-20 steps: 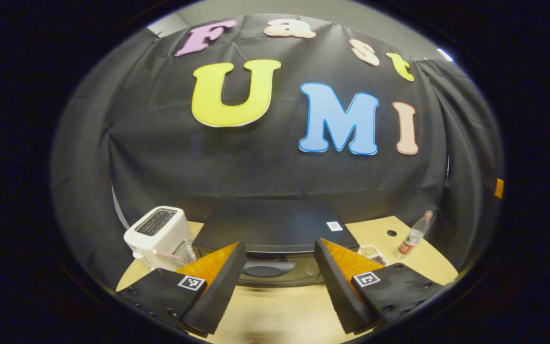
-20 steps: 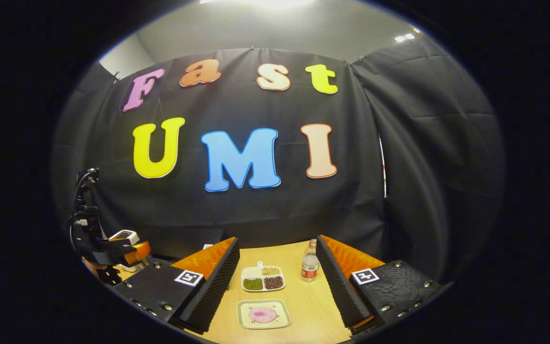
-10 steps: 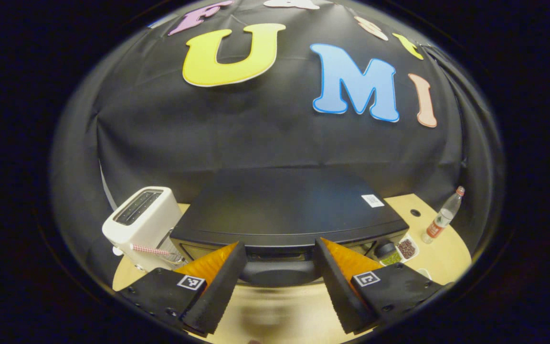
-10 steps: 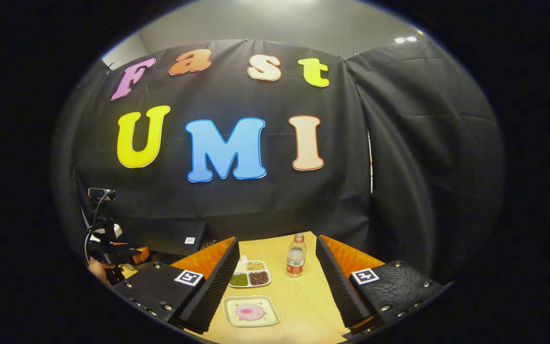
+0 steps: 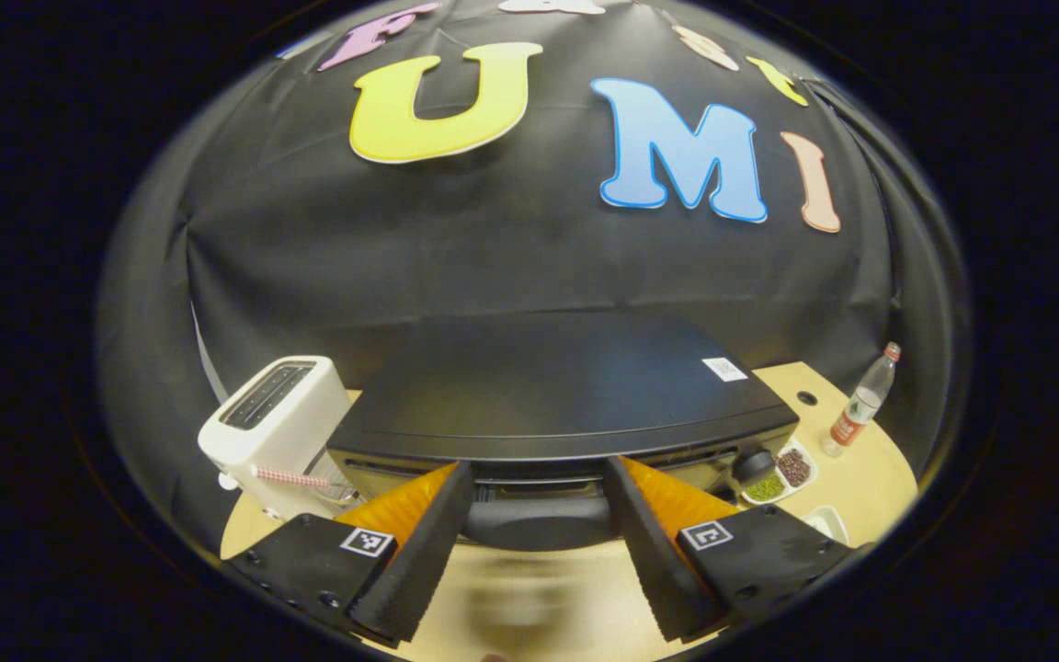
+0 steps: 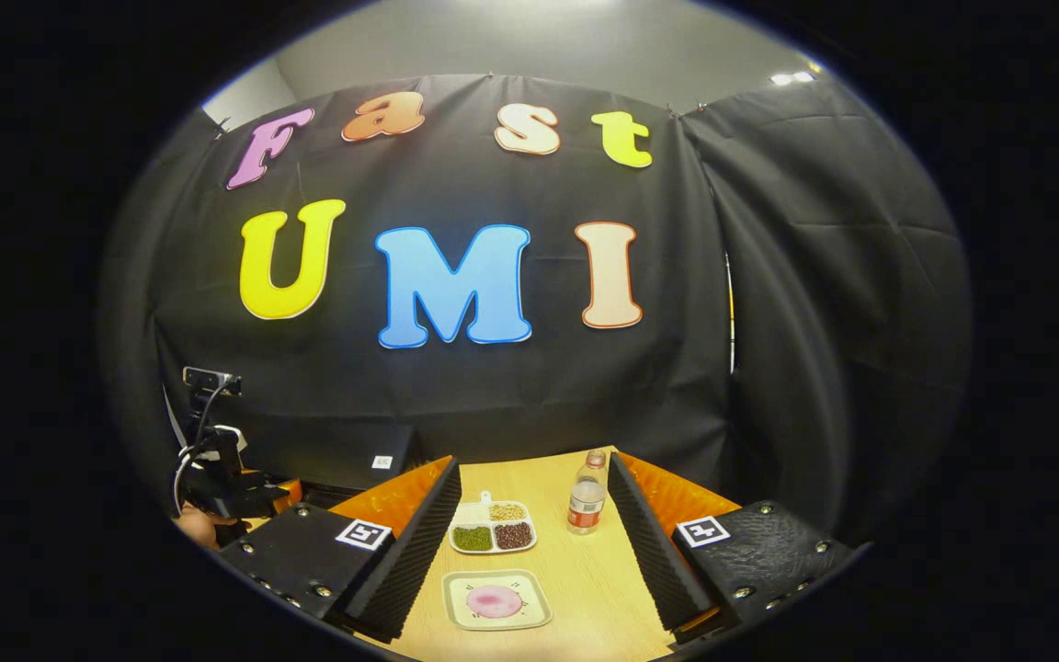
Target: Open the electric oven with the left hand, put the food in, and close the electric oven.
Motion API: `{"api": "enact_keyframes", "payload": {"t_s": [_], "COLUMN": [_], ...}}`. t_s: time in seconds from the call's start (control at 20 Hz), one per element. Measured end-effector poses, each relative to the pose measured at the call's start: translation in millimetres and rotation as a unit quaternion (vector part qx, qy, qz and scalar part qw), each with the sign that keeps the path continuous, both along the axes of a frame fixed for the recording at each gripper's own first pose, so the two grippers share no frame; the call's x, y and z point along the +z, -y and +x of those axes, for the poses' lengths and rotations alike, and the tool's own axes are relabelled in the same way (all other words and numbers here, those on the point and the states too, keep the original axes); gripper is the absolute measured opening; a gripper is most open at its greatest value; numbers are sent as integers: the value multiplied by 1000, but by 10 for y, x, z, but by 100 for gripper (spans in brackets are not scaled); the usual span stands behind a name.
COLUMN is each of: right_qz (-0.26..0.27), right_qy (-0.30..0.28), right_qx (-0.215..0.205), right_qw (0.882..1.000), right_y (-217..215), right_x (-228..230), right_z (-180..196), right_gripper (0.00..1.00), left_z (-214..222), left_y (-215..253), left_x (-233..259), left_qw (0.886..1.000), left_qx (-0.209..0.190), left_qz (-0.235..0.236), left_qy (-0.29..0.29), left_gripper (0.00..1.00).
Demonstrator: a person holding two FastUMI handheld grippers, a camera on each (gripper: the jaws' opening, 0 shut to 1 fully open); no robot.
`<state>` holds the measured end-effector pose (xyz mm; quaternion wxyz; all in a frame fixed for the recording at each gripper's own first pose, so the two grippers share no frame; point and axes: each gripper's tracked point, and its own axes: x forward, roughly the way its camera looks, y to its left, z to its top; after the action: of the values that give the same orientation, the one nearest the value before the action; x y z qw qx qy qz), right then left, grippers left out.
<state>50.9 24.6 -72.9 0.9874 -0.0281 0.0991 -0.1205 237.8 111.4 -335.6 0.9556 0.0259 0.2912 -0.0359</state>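
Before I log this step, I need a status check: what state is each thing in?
Electric oven: door closed, handle between the left gripper's open fingers, ungripped.
Left gripper: open.
Right gripper: open, empty.
Water bottle: upright, capped.
Food plate: on table.
Toaster: slots empty.

dim booth lit from above; strong fisheye bending at edges; worktop (image 5: 529, 607) blurred at bottom centre.

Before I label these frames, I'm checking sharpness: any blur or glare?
Left gripper view: the table between the jaws is smeared, and the oven top carries a soft sheen. Right gripper view: crisp on the pink-food plate, with bright ceiling glare.
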Motion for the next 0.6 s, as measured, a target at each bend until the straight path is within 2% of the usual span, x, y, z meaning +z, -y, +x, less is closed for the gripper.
{"api": "enact_keyframes", "payload": {"t_s": [0.1, 0.4, 0.45, 0.6], "right_qz": [-1, 4, 3, 5], "right_qy": [3, 5, 5, 2], "right_qx": [7, 23, 25, 33], "right_qw": [1000, 1000, 1000, 999], "right_y": [-31, -104, -112, -128], "right_x": [27, 56, 71, 58], "right_z": [-5, -71, -81, -131], "right_gripper": [97, 97, 97, 97], "left_z": [-88, -352, -405, -599], "left_y": [-1, -8, -9, -12], "left_x": [-7, -66, -79, -166], "left_qw": [1000, 1000, 1000, 1000], "left_qx": [-3, -2, -2, -3], "left_qz": [2, 3, 2, -2], "left_qy": [0, -9, -11, -21], "left_gripper": [98, 98, 100, 98]}}
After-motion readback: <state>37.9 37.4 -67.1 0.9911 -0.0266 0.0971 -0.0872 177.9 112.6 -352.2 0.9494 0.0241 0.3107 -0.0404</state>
